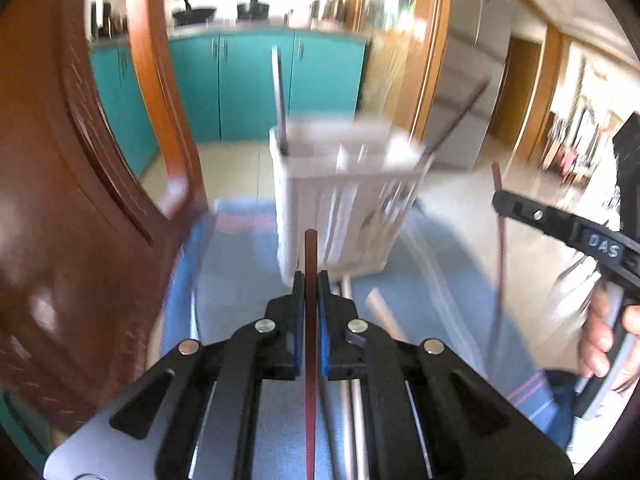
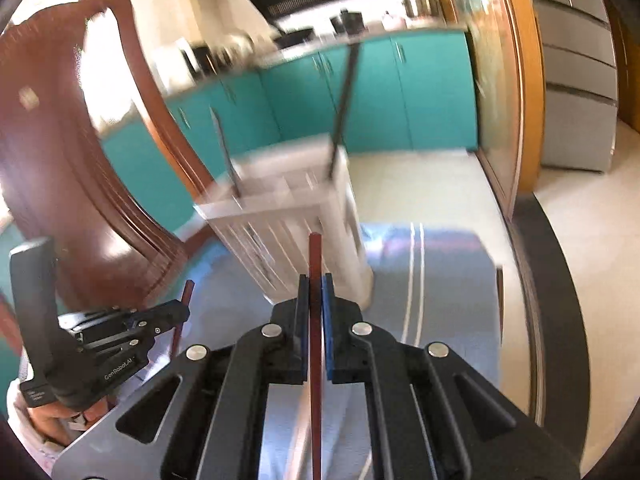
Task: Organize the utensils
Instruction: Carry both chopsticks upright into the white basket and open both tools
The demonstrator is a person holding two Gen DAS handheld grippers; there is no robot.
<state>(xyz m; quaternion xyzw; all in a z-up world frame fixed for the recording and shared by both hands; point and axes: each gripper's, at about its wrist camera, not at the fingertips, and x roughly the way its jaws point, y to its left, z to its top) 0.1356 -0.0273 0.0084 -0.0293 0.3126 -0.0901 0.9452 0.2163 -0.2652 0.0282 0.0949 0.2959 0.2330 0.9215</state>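
left gripper (image 1: 311, 280) clamped on a dark red chopstick (image 1: 311, 264), right gripper (image 2: 316, 282) pinching a second red chopstick (image 2: 315, 256), blue cloth (image 2: 448, 280) beneath both, white slatted utensil holder (image 1: 340, 200) just ahead holding two dark utensils, wooden chair (image 1: 60, 200) left, teal cabinets (image 1: 256, 80) beyond

glossy wooden chair (image 1: 60, 200), white plastic caddy (image 1: 340, 208), blue cloth mat (image 2: 440, 280)
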